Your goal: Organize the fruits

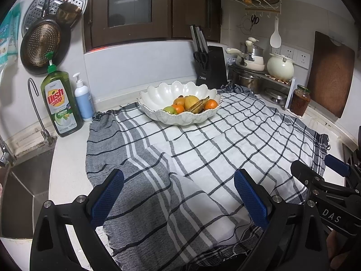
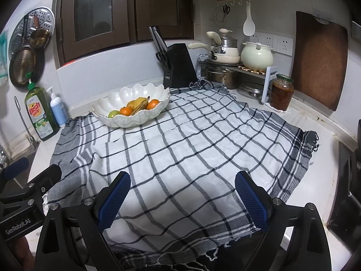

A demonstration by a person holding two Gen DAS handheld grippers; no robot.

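The green bottle (image 1: 61, 103) by the sink carries a label reading "Dish soap" in red and white letters, with "LEMON" on a green band below it; smaller print lower on the label is too fine to read. In the right wrist view the same bottle shows "Dish soap" again. The black body of the right gripper (image 1: 334, 216), seen from the left wrist view, bears the white letters "DAS". The black body of the left gripper (image 2: 18, 225), seen from the right wrist view, reads "GenRobot.AI". The knife block (image 1: 211, 67) has a small white tag, unreadable.
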